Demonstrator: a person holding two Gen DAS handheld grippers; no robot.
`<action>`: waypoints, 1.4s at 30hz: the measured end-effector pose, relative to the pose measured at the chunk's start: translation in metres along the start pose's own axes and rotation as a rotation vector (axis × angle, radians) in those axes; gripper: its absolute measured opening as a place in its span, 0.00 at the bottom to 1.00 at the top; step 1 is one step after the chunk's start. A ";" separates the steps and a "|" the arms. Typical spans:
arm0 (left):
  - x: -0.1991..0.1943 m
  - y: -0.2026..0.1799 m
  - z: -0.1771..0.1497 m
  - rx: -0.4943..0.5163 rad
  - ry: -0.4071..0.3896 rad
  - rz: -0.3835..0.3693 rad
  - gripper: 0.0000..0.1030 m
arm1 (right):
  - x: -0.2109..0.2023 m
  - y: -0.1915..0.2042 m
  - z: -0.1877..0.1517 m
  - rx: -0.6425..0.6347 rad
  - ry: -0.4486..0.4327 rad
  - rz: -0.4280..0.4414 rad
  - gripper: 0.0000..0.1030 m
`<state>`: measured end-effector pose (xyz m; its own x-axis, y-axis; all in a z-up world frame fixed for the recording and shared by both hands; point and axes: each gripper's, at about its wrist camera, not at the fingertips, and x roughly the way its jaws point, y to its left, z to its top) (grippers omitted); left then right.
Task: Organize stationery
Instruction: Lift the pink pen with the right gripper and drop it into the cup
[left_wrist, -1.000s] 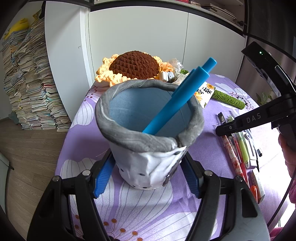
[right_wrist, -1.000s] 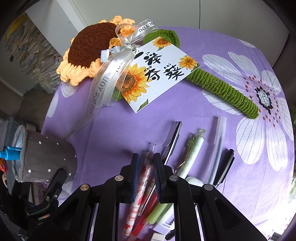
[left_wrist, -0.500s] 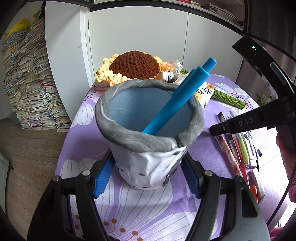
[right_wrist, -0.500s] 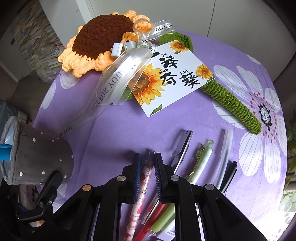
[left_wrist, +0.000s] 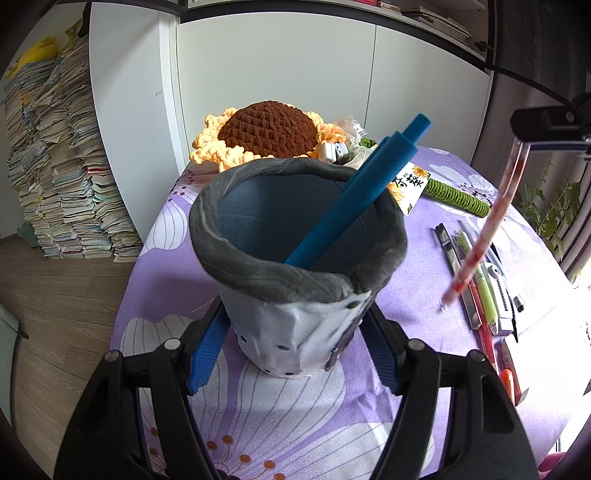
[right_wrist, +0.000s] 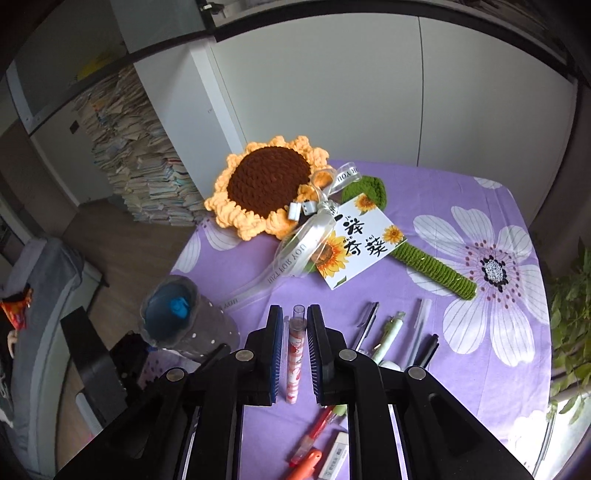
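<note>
Left claw (left_wrist: 291, 332) clamped on the grey felt cup (left_wrist: 295, 258), blue pads against both lower sides; cup upright on the purple flowered table (left_wrist: 166, 295), near its left edge. Blue pen (left_wrist: 354, 195) leaning inside, tip against the right rim. Behind the cup, crochet sunflower (left_wrist: 269, 129) with a printed card (left_wrist: 408, 186) and green stem (left_wrist: 458, 195). Right of the cup, red-patterned pen (left_wrist: 484, 229) held aloft, tilted, lower tip above the table, upper end gripped by the right claw (right_wrist: 292, 350). From the right wrist view: that pen (right_wrist: 295, 354) pinched between narrow jaws, cup (right_wrist: 173, 321) to the lower left. Further right, remaining pens (right_wrist: 391, 332) lying side by side on the table; eraser (right_wrist: 334, 456) and orange item (right_wrist: 306, 461) nearest the camera.
</note>
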<state>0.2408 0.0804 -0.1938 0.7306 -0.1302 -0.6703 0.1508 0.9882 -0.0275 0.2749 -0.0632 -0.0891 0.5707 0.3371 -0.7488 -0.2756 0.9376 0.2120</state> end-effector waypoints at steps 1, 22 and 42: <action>0.000 0.000 0.000 0.000 0.000 0.000 0.68 | -0.009 0.002 -0.001 -0.008 -0.023 0.005 0.14; 0.000 0.000 0.000 0.000 0.000 0.000 0.68 | -0.054 0.078 0.050 -0.159 -0.240 0.146 0.14; 0.000 0.000 0.000 0.003 0.001 0.000 0.68 | 0.033 0.074 0.029 -0.118 0.034 0.161 0.14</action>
<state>0.2411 0.0801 -0.1936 0.7297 -0.1297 -0.6714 0.1525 0.9880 -0.0252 0.2958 0.0195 -0.0800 0.4861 0.4767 -0.7324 -0.4510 0.8547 0.2570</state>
